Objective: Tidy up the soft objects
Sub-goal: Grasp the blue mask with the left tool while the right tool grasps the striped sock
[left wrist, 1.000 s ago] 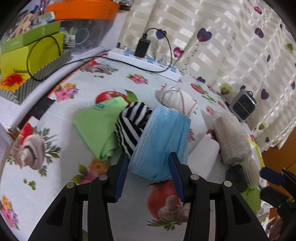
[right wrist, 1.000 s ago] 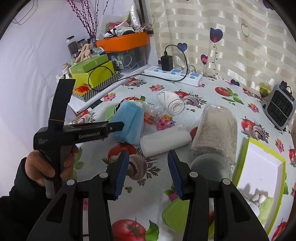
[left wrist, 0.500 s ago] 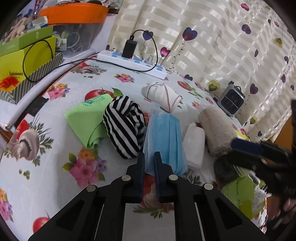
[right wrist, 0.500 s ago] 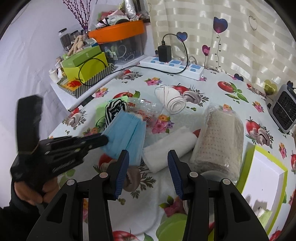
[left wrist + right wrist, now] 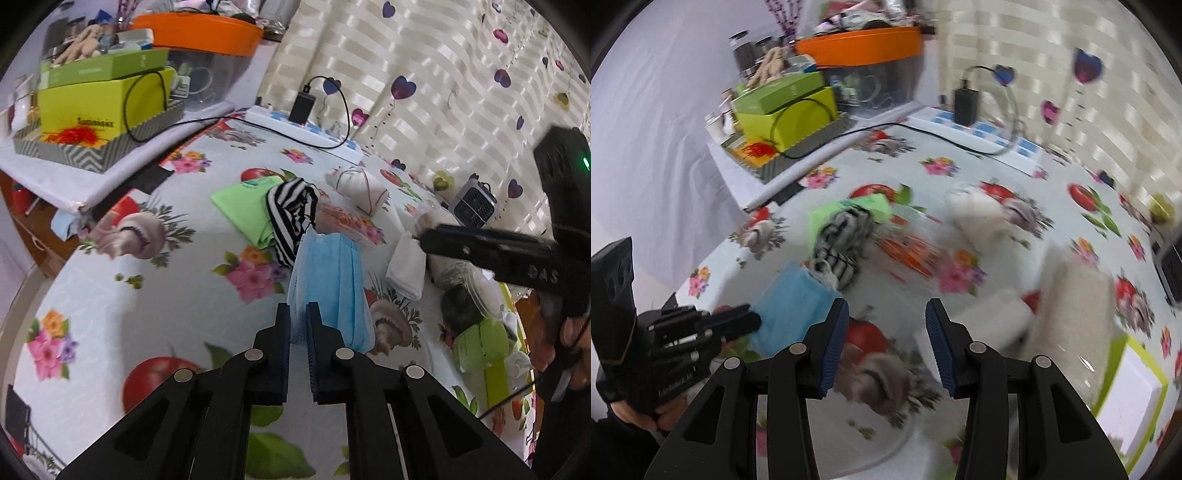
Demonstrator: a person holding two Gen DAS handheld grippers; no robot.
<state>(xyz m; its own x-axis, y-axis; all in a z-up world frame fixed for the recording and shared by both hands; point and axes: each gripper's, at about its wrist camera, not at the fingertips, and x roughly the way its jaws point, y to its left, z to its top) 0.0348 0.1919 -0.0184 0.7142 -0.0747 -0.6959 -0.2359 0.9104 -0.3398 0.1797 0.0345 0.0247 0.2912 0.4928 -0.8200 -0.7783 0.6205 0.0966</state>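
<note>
My left gripper (image 5: 297, 325) is shut on the near edge of a blue face mask (image 5: 328, 280) and holds it just above the tablecloth; it also shows in the right wrist view (image 5: 792, 306). Behind it lie a black-and-white striped cloth (image 5: 293, 218), a green folded cloth (image 5: 245, 205), a white rolled sock (image 5: 360, 184), a white folded cloth (image 5: 406, 262) and a beige roll (image 5: 1075, 295). My right gripper (image 5: 886, 332) is open and empty, above the table to the right of the mask.
A green-rimmed white tray (image 5: 1130, 387) lies at the right. A shelf with yellow-green boxes (image 5: 99, 107) and an orange-lidded bin (image 5: 199, 33) stands at the back left. A power strip (image 5: 303, 129) and a small heater (image 5: 474, 201) are by the curtain.
My left gripper closed on the blue mask and pulled it back toward the table's near side, away from the striped cloth. My right gripper swung left and lower, still open.
</note>
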